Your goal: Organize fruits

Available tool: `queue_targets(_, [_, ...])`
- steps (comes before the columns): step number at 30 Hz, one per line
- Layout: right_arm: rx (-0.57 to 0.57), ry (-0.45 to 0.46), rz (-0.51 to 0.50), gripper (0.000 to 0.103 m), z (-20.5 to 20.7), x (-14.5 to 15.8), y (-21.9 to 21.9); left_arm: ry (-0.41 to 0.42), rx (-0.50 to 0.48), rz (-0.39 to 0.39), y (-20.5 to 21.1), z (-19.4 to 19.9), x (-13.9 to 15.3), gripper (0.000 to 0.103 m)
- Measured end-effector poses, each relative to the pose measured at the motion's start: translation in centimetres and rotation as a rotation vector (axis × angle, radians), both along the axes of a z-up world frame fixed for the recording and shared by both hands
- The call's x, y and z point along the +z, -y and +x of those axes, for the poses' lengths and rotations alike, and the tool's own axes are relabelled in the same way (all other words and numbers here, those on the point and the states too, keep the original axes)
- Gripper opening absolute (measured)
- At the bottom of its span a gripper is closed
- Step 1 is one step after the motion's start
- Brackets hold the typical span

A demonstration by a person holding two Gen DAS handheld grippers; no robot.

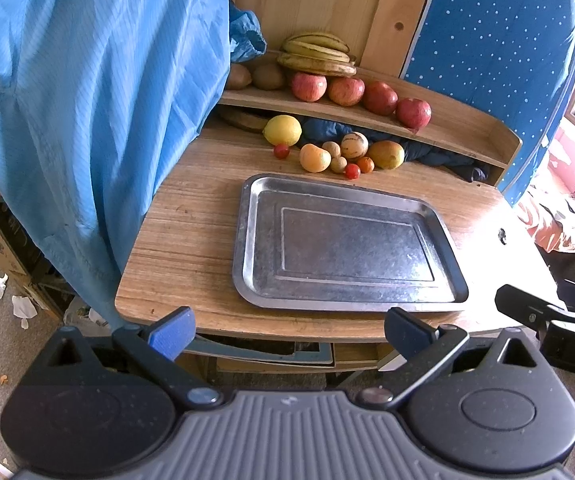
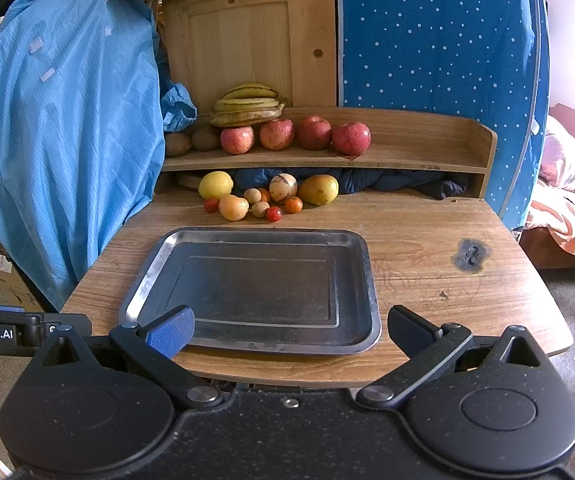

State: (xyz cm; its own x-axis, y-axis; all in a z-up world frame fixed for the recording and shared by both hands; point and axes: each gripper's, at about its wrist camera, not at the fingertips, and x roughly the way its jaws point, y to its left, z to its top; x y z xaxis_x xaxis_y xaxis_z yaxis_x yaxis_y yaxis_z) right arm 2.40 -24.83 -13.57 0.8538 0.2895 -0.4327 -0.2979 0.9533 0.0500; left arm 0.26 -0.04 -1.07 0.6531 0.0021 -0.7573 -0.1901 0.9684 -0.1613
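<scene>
Right gripper (image 2: 289,330) at bottom of frame, jaws spread, empty; left gripper (image 1: 289,332) likewise. Bare metal tray (image 2: 155,264) mid-frame. Loose fruits (image 2: 271,196) clustered above it: round, smooth, likely roll-prone; tomatoes soft. Grip lightly across middles.

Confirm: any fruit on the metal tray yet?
No, the metal tray is bare; the lemon and the other loose fruit sit on the table behind it.

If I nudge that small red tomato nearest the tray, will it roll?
Probably: the tomato looks round and glossy on flat table, so it may roll toward the tray. It likely weighs little. Its skin could slip in open right tongs.
</scene>
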Motion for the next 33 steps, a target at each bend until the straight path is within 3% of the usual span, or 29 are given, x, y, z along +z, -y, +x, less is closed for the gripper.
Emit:
queue_targets(21, [0.008, -0.053, 0.007, 0.102, 2.0, -0.8, 1.0, -0.070, 0.016, 0.014, 1.3, 2.1, -0.4, 0.102])
queue_targets(33, [0.098, -0.093, 0.019, 0.102, 7.9, -1.2, 2.6, -0.130, 0.096, 0.042, 3.3, 7.2, -1.1, 0.102])
